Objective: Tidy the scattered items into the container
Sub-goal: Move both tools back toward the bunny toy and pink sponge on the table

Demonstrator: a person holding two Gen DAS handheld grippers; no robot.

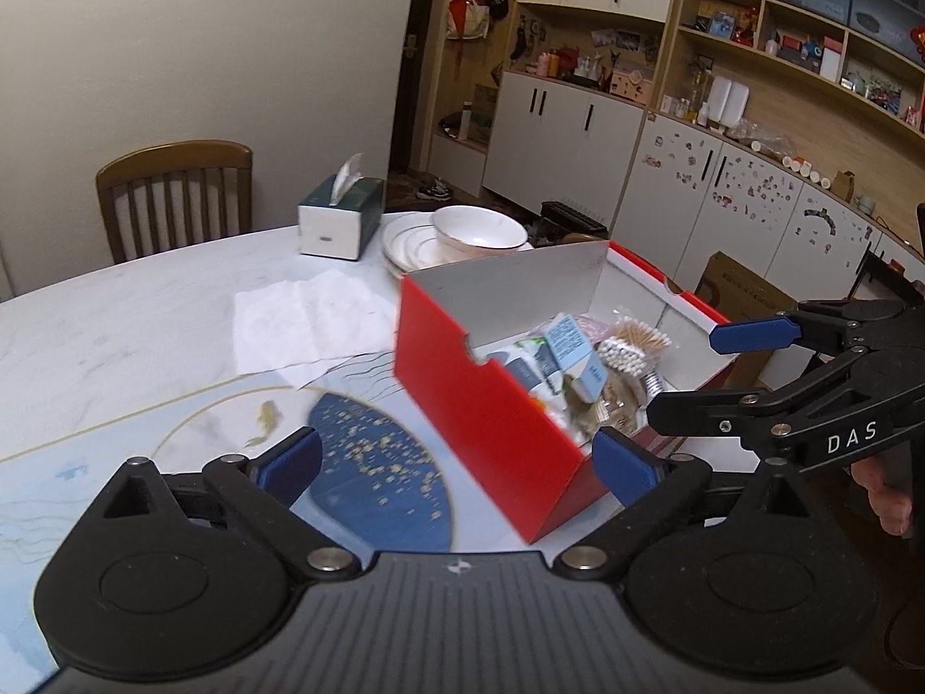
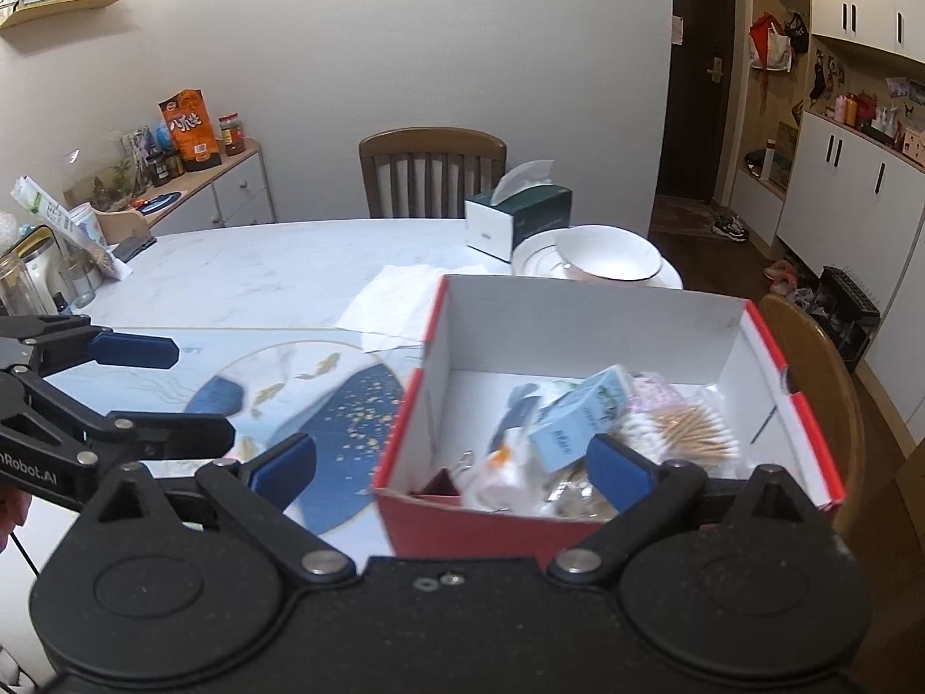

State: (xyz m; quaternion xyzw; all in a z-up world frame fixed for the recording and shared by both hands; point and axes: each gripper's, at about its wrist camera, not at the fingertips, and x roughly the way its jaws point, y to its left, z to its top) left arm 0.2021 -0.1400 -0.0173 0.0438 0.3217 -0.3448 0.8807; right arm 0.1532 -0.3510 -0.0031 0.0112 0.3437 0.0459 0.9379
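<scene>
A red cardboard box (image 1: 480, 410) with white inner walls (image 2: 578, 324) stands open on the table near its right edge. Inside lie a light blue carton (image 1: 569, 347) (image 2: 584, 416), a pack of cotton swabs (image 1: 621, 355) (image 2: 688, 434) and several small packets. My left gripper (image 1: 457, 465) is open and empty, its right blue pad against the box's near corner. It shows in the right wrist view at the left (image 2: 191, 393), over the table mat. My right gripper (image 2: 451, 468) is open and empty at the box's near wall, and reaches in from the right (image 1: 694, 370) above the box.
A crumpled white paper sheet (image 1: 306, 318) lies behind the box. Farther back stand a green tissue box (image 1: 341, 220) and stacked plates with a bowl (image 1: 474, 231). Wooden chairs stand at the far side (image 2: 430, 168) and right (image 2: 821, 370). Jars crowd the table's left end (image 2: 34, 272).
</scene>
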